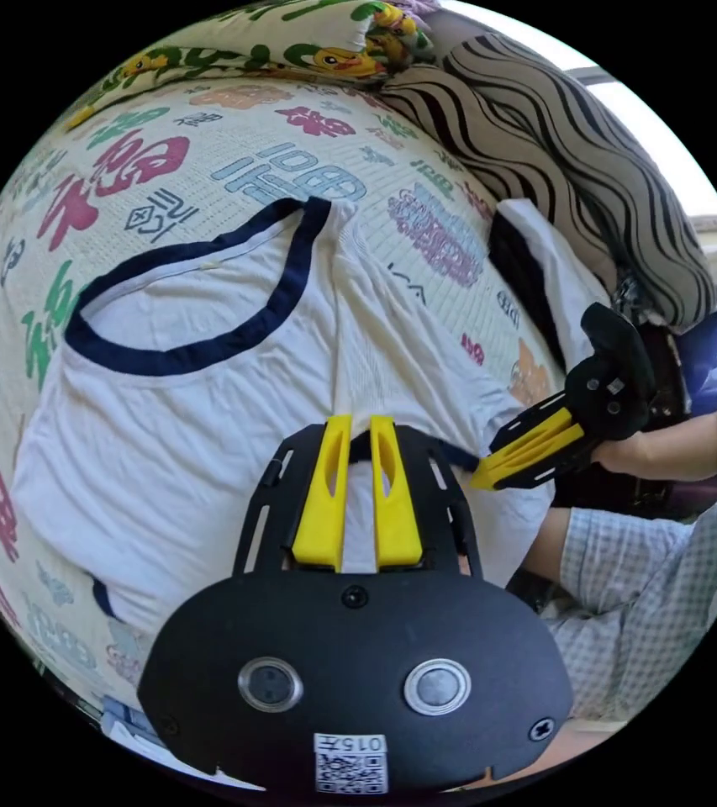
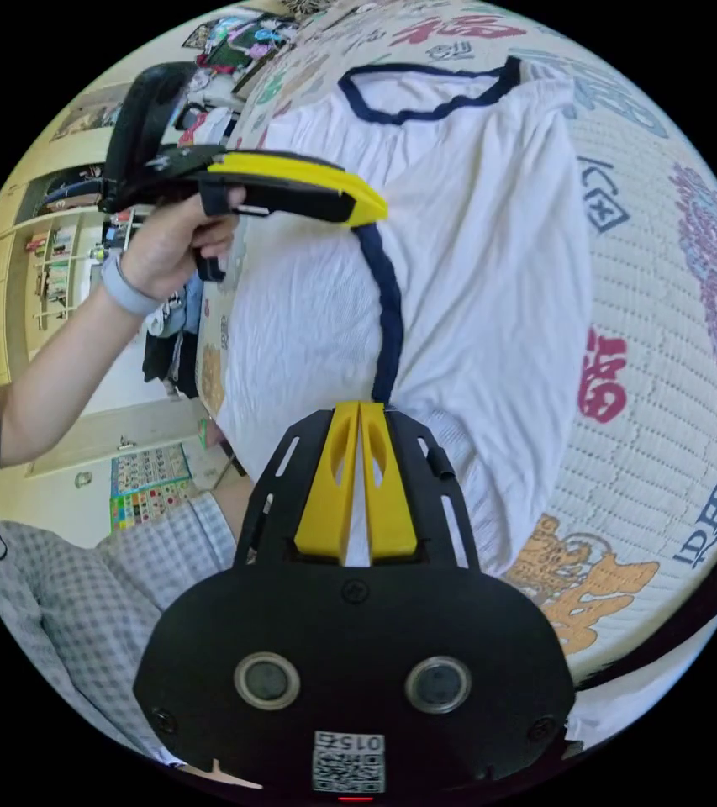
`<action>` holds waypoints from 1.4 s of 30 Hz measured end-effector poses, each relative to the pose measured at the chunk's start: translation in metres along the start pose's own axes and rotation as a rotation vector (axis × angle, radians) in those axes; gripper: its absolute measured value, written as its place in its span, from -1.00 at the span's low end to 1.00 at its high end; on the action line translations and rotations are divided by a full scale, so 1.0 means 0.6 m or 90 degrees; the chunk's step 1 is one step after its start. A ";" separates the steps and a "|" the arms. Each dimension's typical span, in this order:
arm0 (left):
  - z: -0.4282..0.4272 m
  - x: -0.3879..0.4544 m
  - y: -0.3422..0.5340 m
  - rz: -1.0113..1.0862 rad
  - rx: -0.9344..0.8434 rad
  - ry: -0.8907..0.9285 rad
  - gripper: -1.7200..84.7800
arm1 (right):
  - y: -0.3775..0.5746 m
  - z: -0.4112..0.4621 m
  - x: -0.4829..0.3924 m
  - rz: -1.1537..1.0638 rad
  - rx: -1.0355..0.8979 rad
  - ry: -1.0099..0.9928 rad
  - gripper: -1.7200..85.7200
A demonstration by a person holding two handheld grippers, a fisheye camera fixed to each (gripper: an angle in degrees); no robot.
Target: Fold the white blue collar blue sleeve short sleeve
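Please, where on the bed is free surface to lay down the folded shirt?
Free printed bedcover lies beyond the navy collar, up to the duck pillow, and between the white shirt and the striped pillow. The near edge is crowded: the left hand-held gripper and right hand-held gripper hold the navy sleeve band there.

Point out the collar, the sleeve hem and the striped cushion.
collar (image 1: 175, 357), left gripper view, front band of the neckline.
sleeve hem (image 2: 388, 315), right gripper view, blue band stretched between the grippers.
striped cushion (image 1: 568, 160), left gripper view, middle of its top face.
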State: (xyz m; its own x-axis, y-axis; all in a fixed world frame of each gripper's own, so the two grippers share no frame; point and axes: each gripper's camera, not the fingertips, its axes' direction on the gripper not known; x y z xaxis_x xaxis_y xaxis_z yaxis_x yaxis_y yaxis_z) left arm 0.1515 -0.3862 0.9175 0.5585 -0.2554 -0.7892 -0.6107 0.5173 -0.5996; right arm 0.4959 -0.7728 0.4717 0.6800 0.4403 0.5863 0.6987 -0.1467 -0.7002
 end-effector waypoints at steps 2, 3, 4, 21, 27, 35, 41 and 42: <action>-0.018 0.000 0.025 -0.003 0.006 -0.012 -0.86 | -0.003 0.000 -0.030 -0.007 -0.012 0.019 -0.97; -0.032 -0.001 0.039 -0.013 0.020 -0.006 -0.86 | -0.004 -0.004 -0.037 -0.008 -0.005 0.023 -0.97; -0.048 -0.001 0.053 -0.022 0.050 0.008 -0.86 | -0.008 -0.014 -0.050 -0.005 0.013 0.029 -0.97; -0.207 -0.133 0.509 -0.566 0.411 0.024 -0.77 | -0.244 -0.121 -0.269 -0.131 0.027 0.071 -0.97; -0.204 -0.235 0.533 -0.602 0.429 0.100 -0.74 | -0.414 -0.095 -0.428 -0.217 0.048 0.077 -0.97; -0.257 -0.170 0.649 -0.593 0.506 -0.029 -0.96 | -0.518 -0.053 -0.592 -0.308 -0.026 0.193 -0.97; -0.223 -0.131 0.723 -0.638 0.488 0.032 -0.97 | -0.582 0.007 -0.653 -0.296 -0.124 0.219 -0.94; -0.220 -0.129 0.731 -0.638 0.503 0.052 -0.97 | -0.588 0.014 -0.661 -0.303 -0.134 0.227 -0.93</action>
State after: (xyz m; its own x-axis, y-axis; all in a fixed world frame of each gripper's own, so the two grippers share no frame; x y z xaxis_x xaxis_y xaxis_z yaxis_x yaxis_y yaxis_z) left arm -0.2337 -0.2477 0.6981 0.5256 -0.8485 -0.0621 0.5700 0.4054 -0.7146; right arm -0.0221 -0.8883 0.4828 0.2912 0.1829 0.9390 0.9469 -0.1952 -0.2556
